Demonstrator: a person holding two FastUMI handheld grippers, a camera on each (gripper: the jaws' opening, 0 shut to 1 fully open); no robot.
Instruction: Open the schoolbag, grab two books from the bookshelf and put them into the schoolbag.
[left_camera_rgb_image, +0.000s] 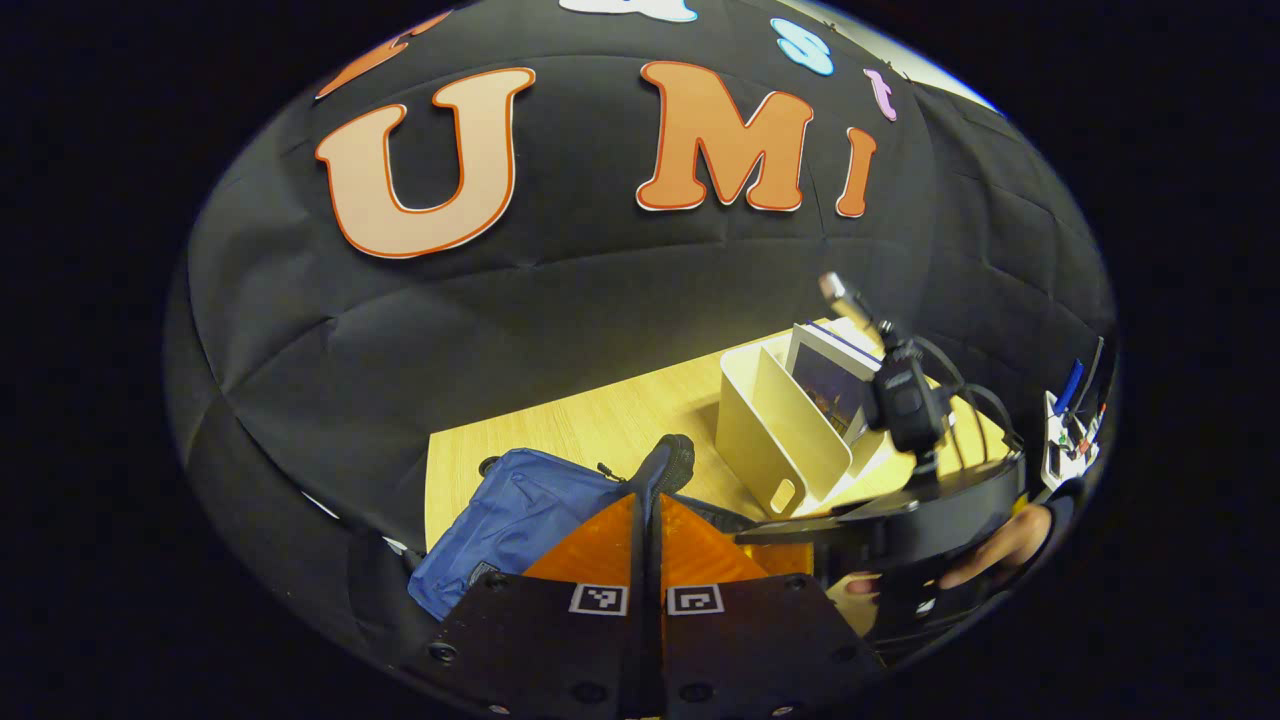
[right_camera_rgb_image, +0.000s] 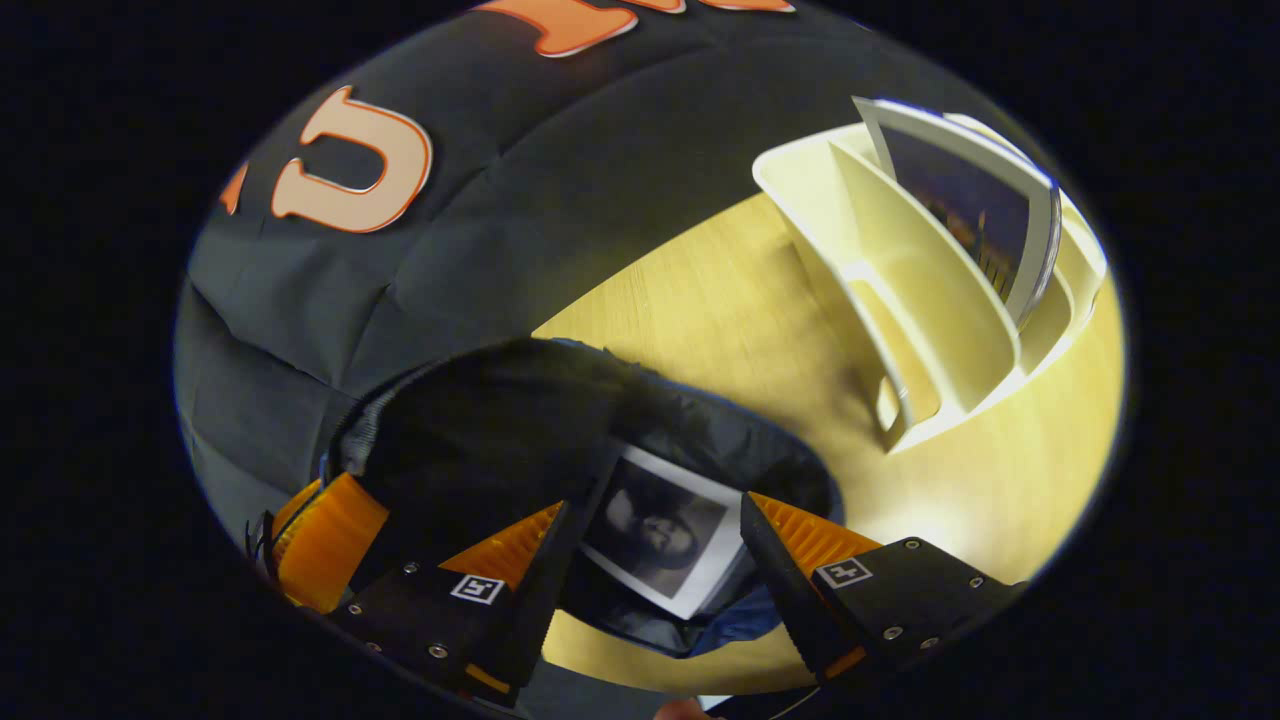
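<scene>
The blue schoolbag (left_camera_rgb_image: 520, 510) lies on the wooden table (left_camera_rgb_image: 600, 420). My left gripper (left_camera_rgb_image: 647, 500) is shut on the bag's black opening edge (left_camera_rgb_image: 668, 462) and holds it up. In the right gripper view the bag's dark mouth (right_camera_rgb_image: 480, 440) gapes open, and a book with a black-and-white cover (right_camera_rgb_image: 660, 535) rests inside it. My right gripper (right_camera_rgb_image: 655, 505) hangs open just above that book, one finger on each side and neither touching it. The cream bookshelf (right_camera_rgb_image: 900, 300) stands to the right and holds another book (right_camera_rgb_image: 970, 210) upright.
In the left gripper view the right gripper's body and camera (left_camera_rgb_image: 905, 405), held by a hand (left_camera_rgb_image: 1000, 545), sit between me and the bookshelf (left_camera_rgb_image: 790, 430). A holder with pens (left_camera_rgb_image: 1065, 430) stands at the far right. The left gripper's orange finger (right_camera_rgb_image: 320, 540) shows at the bag's rim.
</scene>
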